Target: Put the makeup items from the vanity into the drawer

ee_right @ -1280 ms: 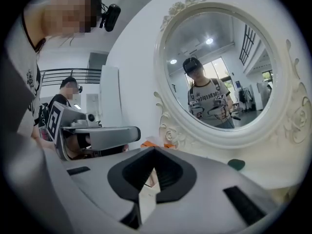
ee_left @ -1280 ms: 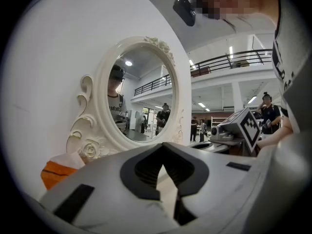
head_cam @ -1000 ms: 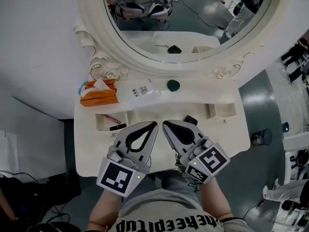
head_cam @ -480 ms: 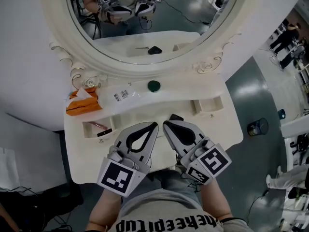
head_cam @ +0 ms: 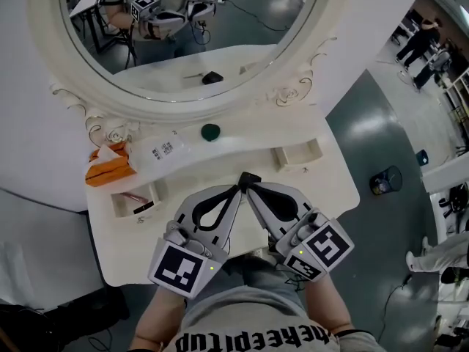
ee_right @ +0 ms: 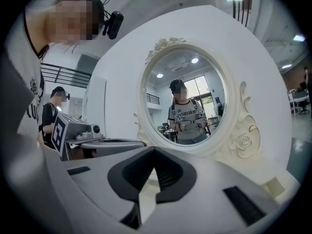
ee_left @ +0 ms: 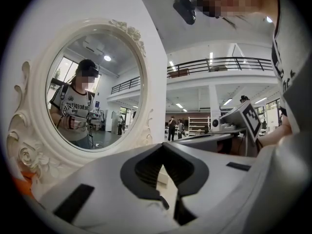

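Note:
A dark green round compact (head_cam: 210, 131) and a white printed tube (head_cam: 157, 152) lie at the back of the cream vanity top (head_cam: 322, 189). A small black item (head_cam: 249, 177) sits right at my gripper tips, partly hidden by them. The small left drawer (head_cam: 135, 200) stands open with a pink and a black item inside. The right drawer (head_cam: 297, 155) is open too. My left gripper (head_cam: 236, 190) and right gripper (head_cam: 250, 190) are side by side over the front middle of the vanity, both shut with nothing held. The left gripper (ee_left: 163, 145) and the right gripper (ee_right: 154, 149) each show their jaws meeting at the tip.
An orange tissue pack (head_cam: 108, 171) lies at the back left. The oval mirror (head_cam: 183, 35) in its carved frame rises behind the top and reflects me and both grippers. A round object (head_cam: 386, 180) sits on the grey floor to the right.
The vanity has slid left and up in the head view. The black item, earlier to the right of the tips, now lies right at them. Both grippers stayed shut.

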A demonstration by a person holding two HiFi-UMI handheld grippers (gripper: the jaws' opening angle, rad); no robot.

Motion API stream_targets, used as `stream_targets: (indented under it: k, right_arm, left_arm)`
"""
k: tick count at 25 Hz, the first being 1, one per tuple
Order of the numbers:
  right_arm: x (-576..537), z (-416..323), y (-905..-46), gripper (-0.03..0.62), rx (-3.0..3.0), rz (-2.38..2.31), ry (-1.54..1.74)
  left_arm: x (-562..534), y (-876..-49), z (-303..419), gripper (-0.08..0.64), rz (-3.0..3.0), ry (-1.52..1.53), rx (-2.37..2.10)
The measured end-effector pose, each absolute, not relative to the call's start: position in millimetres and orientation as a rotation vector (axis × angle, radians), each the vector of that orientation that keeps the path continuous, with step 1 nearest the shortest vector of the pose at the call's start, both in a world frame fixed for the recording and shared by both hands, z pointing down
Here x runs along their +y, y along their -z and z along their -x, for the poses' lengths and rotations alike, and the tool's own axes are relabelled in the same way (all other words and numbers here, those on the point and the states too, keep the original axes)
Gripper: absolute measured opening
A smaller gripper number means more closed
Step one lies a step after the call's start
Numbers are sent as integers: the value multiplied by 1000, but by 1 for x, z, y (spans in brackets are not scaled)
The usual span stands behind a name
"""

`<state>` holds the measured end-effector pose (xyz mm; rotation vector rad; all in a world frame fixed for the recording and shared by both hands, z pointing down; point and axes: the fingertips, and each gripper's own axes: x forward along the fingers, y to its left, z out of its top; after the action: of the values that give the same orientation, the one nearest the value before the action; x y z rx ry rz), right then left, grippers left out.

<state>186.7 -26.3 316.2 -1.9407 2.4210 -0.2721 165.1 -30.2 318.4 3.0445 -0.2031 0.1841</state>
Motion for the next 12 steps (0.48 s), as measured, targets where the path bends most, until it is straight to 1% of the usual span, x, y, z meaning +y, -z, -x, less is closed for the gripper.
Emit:
stream_targets:
  k: [12]
  right_arm:
    - [-3,-205,-302,11,2390,1961,202]
  left_arm:
    - [-9,-315,-181,15,-3054,-188,-192]
